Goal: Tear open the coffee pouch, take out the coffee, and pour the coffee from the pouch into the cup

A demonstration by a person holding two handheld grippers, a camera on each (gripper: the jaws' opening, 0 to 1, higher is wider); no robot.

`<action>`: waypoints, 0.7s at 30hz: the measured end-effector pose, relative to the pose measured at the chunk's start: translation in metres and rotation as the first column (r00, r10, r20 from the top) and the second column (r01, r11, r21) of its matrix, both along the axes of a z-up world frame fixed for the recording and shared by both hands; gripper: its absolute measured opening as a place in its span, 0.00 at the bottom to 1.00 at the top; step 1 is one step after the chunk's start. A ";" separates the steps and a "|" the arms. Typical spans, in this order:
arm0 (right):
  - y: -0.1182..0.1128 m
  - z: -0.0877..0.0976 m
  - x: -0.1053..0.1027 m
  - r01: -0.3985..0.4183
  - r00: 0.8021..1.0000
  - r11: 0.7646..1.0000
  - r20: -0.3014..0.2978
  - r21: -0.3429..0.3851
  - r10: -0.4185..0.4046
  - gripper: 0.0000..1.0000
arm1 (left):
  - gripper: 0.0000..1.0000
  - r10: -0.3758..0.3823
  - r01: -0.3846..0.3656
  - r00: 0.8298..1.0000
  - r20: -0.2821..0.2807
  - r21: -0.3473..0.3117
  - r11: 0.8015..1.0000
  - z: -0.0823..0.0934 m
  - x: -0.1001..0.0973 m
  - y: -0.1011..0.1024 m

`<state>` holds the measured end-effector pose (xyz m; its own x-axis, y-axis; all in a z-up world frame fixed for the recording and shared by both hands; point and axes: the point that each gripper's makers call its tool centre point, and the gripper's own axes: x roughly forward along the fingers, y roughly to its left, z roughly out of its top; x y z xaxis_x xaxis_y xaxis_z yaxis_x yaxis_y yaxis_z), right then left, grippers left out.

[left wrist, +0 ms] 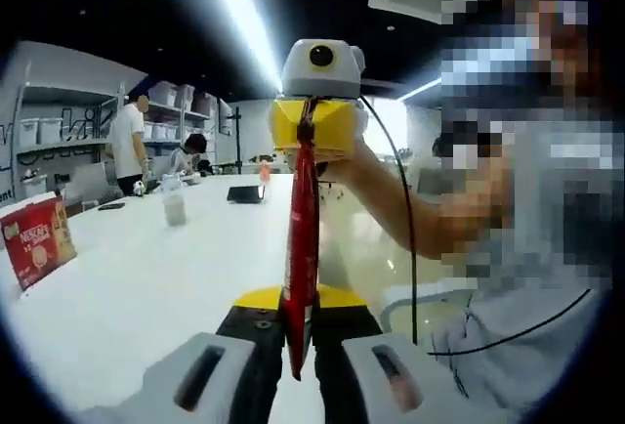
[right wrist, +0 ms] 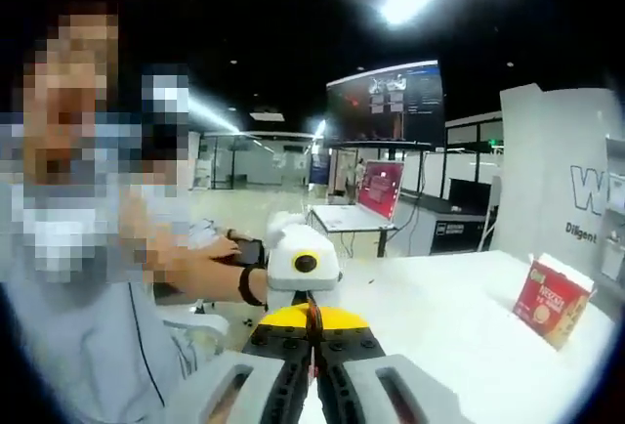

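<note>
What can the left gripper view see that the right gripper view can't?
Left gripper view: the red coffee pouch at full length, stretched between both grippers, a clear cup on the white table, and shelves of bins with two people nearby. Right gripper view: a big wall screen and an open laptop, with the pouch just a thin edge. Both: the red coffee box.

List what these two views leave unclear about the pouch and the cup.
- Coffee pouch, left gripper view: seen edge-on between both tongs, so any tear is hidden.
- Pouch, right gripper view: a mere sliver behind the right tongs.
- Cup, left gripper view: too small to tell its contents.
- Red box: cut off by the edge.
</note>
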<state>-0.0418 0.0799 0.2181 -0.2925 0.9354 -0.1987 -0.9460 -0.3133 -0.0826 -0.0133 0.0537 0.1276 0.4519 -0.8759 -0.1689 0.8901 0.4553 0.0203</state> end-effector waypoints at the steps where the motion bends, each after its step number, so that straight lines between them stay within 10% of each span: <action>1: 0.001 0.000 0.000 0.000 1.000 1.000 0.000 0.001 0.000 0.01 | 0.12 0.003 -0.003 1.000 0.005 -0.005 1.000 0.001 0.001 0.000; 11: 0.006 0.019 0.007 -0.003 0.999 0.985 0.050 0.172 -0.006 0.14 | 0.12 0.064 -0.060 0.997 0.031 -0.114 0.992 0.015 0.008 0.000; 21: 0.004 0.004 0.012 0.010 0.981 0.965 -0.191 0.262 0.042 0.20 | 0.12 0.075 -0.072 0.997 0.014 -0.140 0.987 0.020 0.010 0.001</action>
